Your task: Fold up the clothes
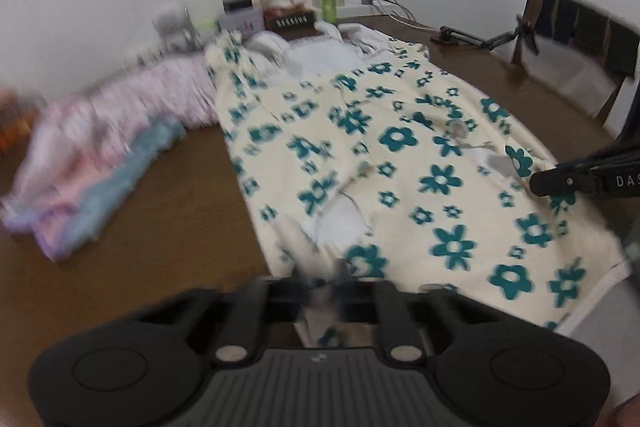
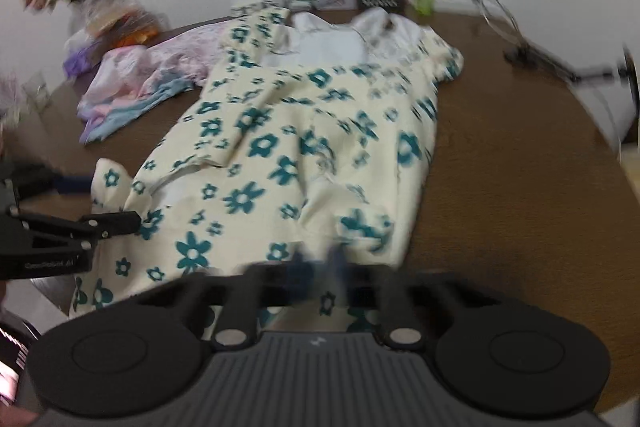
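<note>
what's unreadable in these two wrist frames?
- Left gripper fingertips: left wrist view, motion-blurred; grip on the cream teal-flowered cotton garment unclear.
- Right gripper fingertips: right wrist view, same blur.
- Small white boxes by the wall: blurred, labels illegible.
- Garment's near hem: hidden behind gripper bodies.

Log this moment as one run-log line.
task: fold clothes | item: cream teal-flowered cotton garment, flat on brown table | left gripper: at hem | right gripper: at hem

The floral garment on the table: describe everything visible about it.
The floral garment is cream, soft-looking cloth printed with teal flowers, spread lengthwise on the brown table, wrinkled, one side folded inward. White cloth lies at its far end, pink clothes beside it. Both grippers sit at its near hem; blur hides whether they grip it.
</note>
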The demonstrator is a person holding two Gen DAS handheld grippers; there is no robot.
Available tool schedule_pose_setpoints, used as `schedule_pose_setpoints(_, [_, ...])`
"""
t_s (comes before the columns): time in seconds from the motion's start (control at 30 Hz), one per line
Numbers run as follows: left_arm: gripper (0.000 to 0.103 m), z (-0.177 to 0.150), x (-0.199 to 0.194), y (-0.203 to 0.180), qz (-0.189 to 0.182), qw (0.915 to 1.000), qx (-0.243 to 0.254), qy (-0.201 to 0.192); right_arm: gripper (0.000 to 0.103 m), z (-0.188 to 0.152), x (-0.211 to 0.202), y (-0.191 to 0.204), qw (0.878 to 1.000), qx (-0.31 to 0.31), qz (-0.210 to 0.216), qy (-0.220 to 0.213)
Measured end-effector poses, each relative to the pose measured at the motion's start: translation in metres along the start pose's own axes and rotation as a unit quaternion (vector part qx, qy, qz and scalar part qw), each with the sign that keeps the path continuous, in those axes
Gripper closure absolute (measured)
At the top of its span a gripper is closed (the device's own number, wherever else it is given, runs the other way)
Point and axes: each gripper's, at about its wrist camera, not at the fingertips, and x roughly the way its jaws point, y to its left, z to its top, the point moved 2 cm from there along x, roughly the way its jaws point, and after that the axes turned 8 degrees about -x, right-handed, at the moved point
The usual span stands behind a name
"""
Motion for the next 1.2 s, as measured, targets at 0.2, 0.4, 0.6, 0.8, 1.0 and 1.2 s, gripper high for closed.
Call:
schedule_pose_setpoints(0.2, [0.093, -0.008, -0.001, 0.013, -0.027, 0.9986, -0.044, 0.002, 0.096, -0.03, -0.019, -0.044, 0.99, 0.126, 0.038, -0.044])
schedule_pose_setpoints(0.4, [0.063, -0.006, -0.012, 0.019, -0.021, 0.9975, -0.067, -0.01, 0.086, -0.034, -0.021, -0.045, 0.989, 0.128, 0.048, -0.05])
schedule_pose_setpoints(0.6, [0.053, 0.024, -0.027, 0.005, 0.027, 0.9966, 0.034, -0.069, 0.072, 0.012, -0.046, -0.035, 0.993, 0.032, -0.006, -0.11])
schedule_pose_setpoints(0.8, [0.055, 0.029, 0.018, -0.037, 0.038, 0.9826, 0.18, -0.027, 0.072, 0.05, 0.02, 0.014, 0.984, -0.161, -0.066, -0.04])
schedule_pose_setpoints(1.0, [0.082, 0.027, 0.047, -0.036, 0.038, 0.9788, 0.201, -0.007, 0.072, 0.047, 0.065, 0.02, 0.976, -0.207, -0.061, 0.008])
schedule_pose_setpoints(1.2, [0.103, 0.03, 0.046, -0.021, 0.056, 0.9803, 0.188, -0.022, 0.101, 0.049, 0.062, 0.007, 0.98, -0.19, -0.049, 0.02])
